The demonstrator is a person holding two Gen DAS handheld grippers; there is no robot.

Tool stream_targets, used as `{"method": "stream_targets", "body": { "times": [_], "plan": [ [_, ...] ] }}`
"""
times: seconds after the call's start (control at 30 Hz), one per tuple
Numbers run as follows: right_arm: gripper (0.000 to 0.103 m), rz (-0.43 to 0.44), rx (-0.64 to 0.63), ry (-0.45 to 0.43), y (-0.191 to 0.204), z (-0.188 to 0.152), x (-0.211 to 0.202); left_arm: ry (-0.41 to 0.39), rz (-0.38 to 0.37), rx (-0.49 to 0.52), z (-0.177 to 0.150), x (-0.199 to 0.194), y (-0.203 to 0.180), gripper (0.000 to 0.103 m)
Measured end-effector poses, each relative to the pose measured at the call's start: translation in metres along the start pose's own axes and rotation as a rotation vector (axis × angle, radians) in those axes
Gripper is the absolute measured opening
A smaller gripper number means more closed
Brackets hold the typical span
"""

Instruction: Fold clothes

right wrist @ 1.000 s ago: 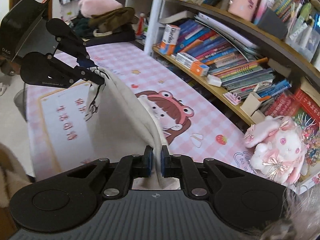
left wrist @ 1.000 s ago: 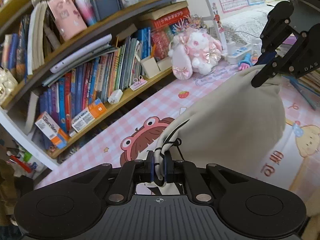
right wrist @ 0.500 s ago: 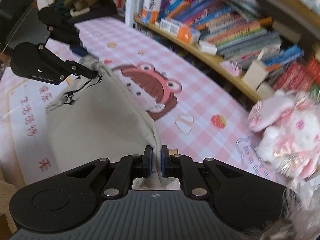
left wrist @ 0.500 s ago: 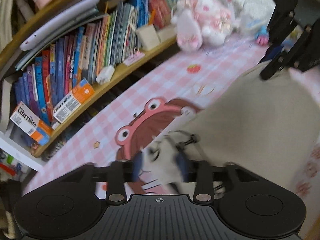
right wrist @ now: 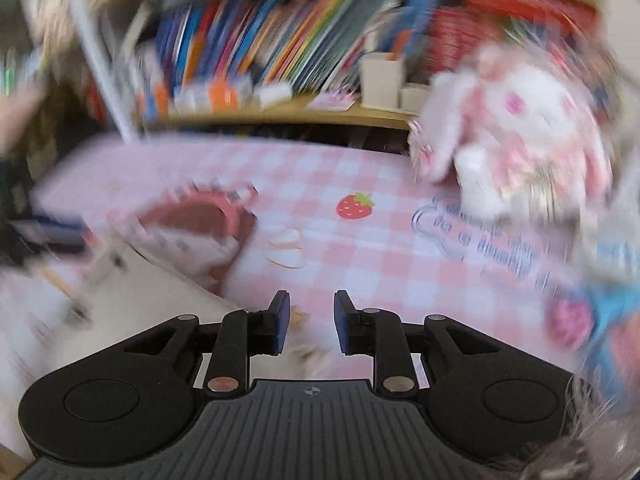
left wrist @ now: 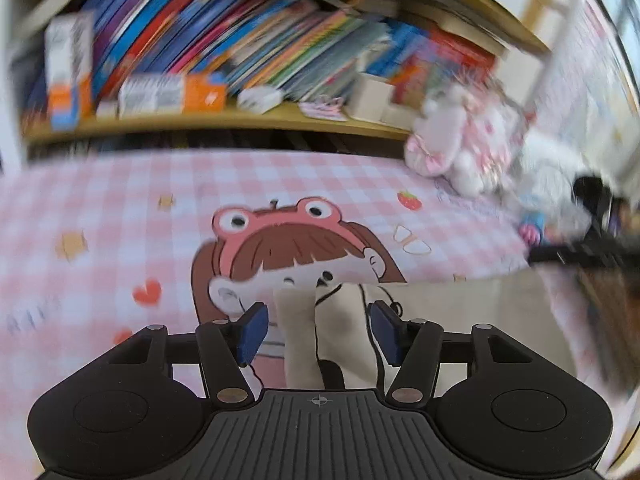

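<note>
The desk (left wrist: 120, 200), with its pink checked cover, is now carrying the cream garment (left wrist: 460, 320), which is lying flat toward the near edge, over the lower part of the cartoon girl print (left wrist: 280, 248). A second ago both tongs were clenched on it in the air. Now the left gripper (left wrist: 318, 332) is released, a fold of cloth loose between its jaws, and the right gripper (right wrist: 308, 320) is released too, holding nothing. I judge the garment is laid out, ready for folding.

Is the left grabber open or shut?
Open. The left gripper has its blue pads spread apart, and the cream garment sits loose between them, unpinched.
</note>
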State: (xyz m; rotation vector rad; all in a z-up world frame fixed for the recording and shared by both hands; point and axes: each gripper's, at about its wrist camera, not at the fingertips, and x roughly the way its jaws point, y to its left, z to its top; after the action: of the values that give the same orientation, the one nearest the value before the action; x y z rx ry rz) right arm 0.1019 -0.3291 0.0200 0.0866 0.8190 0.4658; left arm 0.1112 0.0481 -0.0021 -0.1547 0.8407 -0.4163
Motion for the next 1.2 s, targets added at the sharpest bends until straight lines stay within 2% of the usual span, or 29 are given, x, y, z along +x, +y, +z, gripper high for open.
{"method": "stream_targets", "body": {
  "times": [0.1, 0.13, 0.17, 0.2, 0.23, 0.27, 0.3, 0.33, 0.37, 0.47, 0.53, 0.7, 0.8, 0.83, 0.87, 0.97, 1.1, 1.13, 1.17, 1.2],
  "plan": [
    [0.032, 0.025, 0.121, -0.015, 0.000, -0.019, -0.012, -0.010, -0.032, -0.081, -0.006, 0.009, 0.009, 0.053],
    [0.040, 0.019, 0.157, -0.016, 0.002, -0.025, -0.012, -0.019, -0.047, -0.103, -0.006, 0.011, 0.011, 0.048],
    [0.045, 0.008, 0.194, -0.018, 0.003, -0.031, -0.011, -0.027, -0.069, -0.130, -0.006, 0.011, 0.012, 0.038],
    [0.045, -0.008, 0.234, -0.015, 0.002, -0.035, -0.007, -0.030, -0.096, -0.149, -0.006, 0.011, 0.012, 0.032],
    [0.045, -0.025, 0.273, -0.012, 0.000, -0.040, -0.002, -0.028, -0.117, -0.156, -0.005, 0.010, 0.012, 0.019],
    [0.041, -0.035, 0.306, -0.013, 0.000, -0.043, 0.002, -0.030, -0.130, -0.151, -0.005, 0.008, 0.009, 0.003],
    [0.035, -0.026, 0.347, -0.014, -0.004, -0.045, 0.006, -0.033, -0.145, -0.149, -0.005, 0.005, 0.007, 0.003],
    [0.020, -0.015, 0.388, -0.016, -0.009, -0.047, 0.010, -0.068, -0.185, -0.193, -0.005, -0.002, 0.011, 0.003],
    [0.019, -0.004, 0.428, -0.018, -0.013, -0.049, 0.015, -0.102, -0.223, -0.238, -0.006, -0.009, 0.016, 0.003],
    [0.017, 0.017, 0.487, -0.029, -0.020, -0.055, 0.026, -0.096, -0.226, -0.432, -0.018, -0.001, 0.049, 0.003],
    [0.017, 0.038, 0.513, -0.034, -0.023, -0.059, 0.031, -0.034, -0.205, -0.508, -0.025, 0.019, 0.066, 0.003],
    [0.017, 0.089, 0.621, -0.045, -0.036, -0.066, 0.036, -0.023, -0.183, -0.483, -0.019, 0.032, 0.063, 0.010],
    [0.021, 0.102, 0.671, -0.058, -0.039, -0.070, 0.030, 0.005, -0.191, -0.480, -0.017, 0.026, 0.062, 0.028],
    [0.025, 0.094, 0.671, -0.067, -0.036, -0.070, 0.026, 0.011, -0.183, -0.467, -0.017, 0.023, 0.060, 0.037],
    [0.031, 0.079, 0.660, -0.070, -0.034, -0.070, 0.020, 0.011, -0.175, -0.440, -0.019, 0.018, 0.057, 0.041],
    [0.035, 0.038, 0.628, -0.077, -0.026, -0.072, 0.005, 0.025, -0.173, -0.391, -0.028, 0.007, 0.050, 0.042],
    [0.035, 0.042, 0.625, -0.081, -0.019, -0.081, -0.009, 0.018, -0.186, -0.416, -0.042, 0.004, 0.048, 0.040],
    [0.034, 0.046, 0.625, -0.080, -0.017, -0.084, -0.011, 0.015, -0.198, -0.429, -0.045, 0.004, 0.049, 0.037],
    [0.027, 0.050, 0.625, -0.079, -0.015, -0.086, -0.013, 0.012, -0.210, -0.442, -0.047, 0.005, 0.050, 0.032],
    [0.020, 0.041, 0.625, -0.068, -0.014, -0.087, -0.010, 0.010, -0.216, -0.440, -0.048, 0.004, 0.049, 0.022]
  ]
}}
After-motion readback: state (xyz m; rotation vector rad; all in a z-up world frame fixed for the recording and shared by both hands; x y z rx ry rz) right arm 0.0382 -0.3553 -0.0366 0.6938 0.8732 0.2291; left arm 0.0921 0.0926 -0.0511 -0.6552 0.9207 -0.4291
